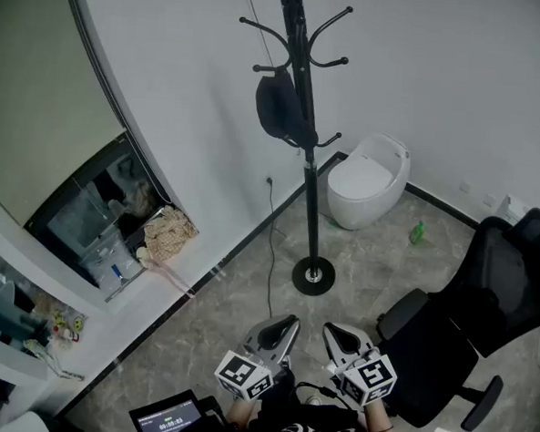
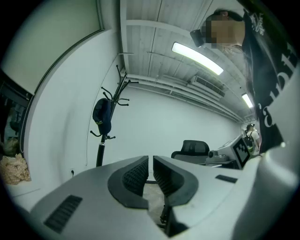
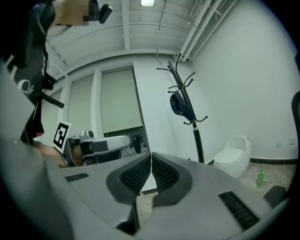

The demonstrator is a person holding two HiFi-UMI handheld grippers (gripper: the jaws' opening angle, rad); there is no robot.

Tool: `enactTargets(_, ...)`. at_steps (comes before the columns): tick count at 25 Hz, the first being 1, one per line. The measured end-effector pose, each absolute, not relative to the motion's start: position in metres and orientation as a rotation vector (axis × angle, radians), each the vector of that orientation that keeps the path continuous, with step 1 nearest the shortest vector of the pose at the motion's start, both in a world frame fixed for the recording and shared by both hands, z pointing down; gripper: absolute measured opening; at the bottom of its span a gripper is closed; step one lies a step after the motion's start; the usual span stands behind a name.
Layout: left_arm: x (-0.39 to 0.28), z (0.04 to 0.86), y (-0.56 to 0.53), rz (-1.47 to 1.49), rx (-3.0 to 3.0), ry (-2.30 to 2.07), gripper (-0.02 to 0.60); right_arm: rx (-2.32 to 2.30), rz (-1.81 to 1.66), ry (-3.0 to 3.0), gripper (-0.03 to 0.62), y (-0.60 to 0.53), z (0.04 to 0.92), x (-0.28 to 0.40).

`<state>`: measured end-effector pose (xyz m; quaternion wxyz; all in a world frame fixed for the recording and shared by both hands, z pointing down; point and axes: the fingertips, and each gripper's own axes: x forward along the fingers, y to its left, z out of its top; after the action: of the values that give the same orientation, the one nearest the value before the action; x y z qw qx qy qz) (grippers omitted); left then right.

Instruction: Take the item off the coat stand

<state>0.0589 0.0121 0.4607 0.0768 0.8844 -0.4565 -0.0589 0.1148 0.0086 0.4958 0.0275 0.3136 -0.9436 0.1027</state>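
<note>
Dark bag (image 1: pixel 277 106) hangs hooked on the coat stand (image 1: pixel 310 195), far ahead; my left tongs (image 1: pixel 281 328) and right tongs (image 1: pixel 338 334) idle, pressed together, empty.

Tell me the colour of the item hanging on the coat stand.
Dark, black or navy. The hanging item shows best in the head view.

We see cool, even, fairly bright light from the ceiling strip lights (image 2: pixel 197 58), which glare white. Shadows are faint and soft. Both gripper views bend strongly and blacken at the corners; the left hand-held gripper (image 2: pixel 150 165) looks slightly soft up close.
</note>
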Motion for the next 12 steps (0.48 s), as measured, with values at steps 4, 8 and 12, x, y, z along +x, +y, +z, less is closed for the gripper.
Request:
enactTargets(4, 0.043, 0.467, -0.016, -0.189, 2.629, -1.355, 0.059, 0.988, 0.336, -2.916, 0.018, -0.016, 0.498, 0.102)
enactTargets(8, 0.022, 0.466, -0.055, -0.2, 2.636, -1.323, 0.126, 1.023, 0.32, -2.894, 0.018, -0.053, 0.498, 0.085)
enactTargets(12, -0.013, 0.46, -0.102, -0.22, 2.664, -1.302, 0.133, 1.058, 0.3, -2.905, 0.018, -0.097, 0.49, 0.053)
